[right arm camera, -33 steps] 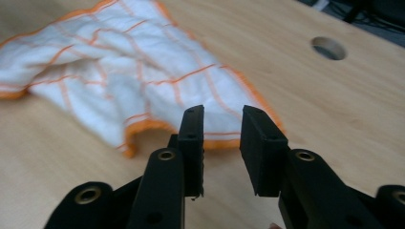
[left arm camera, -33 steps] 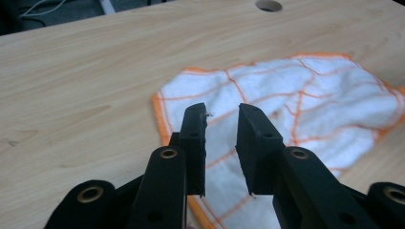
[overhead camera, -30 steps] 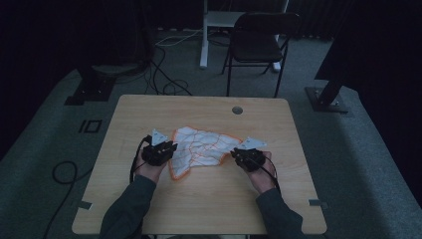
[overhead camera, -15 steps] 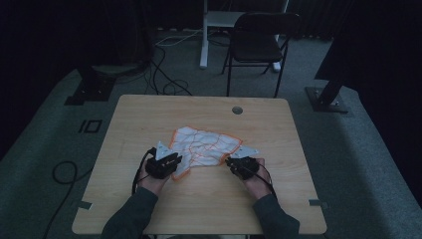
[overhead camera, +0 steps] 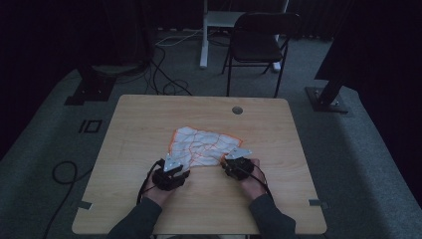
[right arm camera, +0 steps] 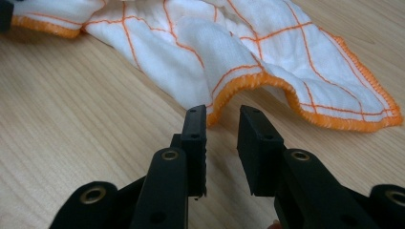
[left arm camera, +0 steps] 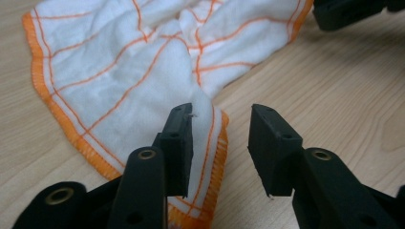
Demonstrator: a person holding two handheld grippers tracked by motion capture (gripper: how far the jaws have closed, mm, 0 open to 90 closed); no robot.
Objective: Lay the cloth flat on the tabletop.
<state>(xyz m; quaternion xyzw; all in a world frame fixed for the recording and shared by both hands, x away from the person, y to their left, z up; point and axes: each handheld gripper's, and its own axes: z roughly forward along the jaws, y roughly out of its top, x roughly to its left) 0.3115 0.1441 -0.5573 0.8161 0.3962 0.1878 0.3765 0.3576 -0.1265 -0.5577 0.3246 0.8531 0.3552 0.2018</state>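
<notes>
White cloth with orange grid (overhead camera: pixel 205 147): lying rumpled mid-table (overhead camera: pixel 149 119), near corners just let go. Left gripper (left arm camera: pixel 219 138) at cloth's near-left corner, jaws just opened, corner loose between. Right gripper (right arm camera: pixel 222 138) at near-right edge, likewise parted, empty. Release step; next, probably withdrawing clear.

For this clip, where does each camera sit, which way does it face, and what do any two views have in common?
High view: above the person's side, looking forward and down on the table; forearms, left gripper and right gripper show.
Left gripper view: rides the left gripper, looking along its parted jaws at the cloth corner beside one jaw.
Right gripper view: rides the right gripper, facing the cloth's orange hem just past its parted jaws.
Shared: all three show the white, orange-lined cloth on the wooden table.
</notes>
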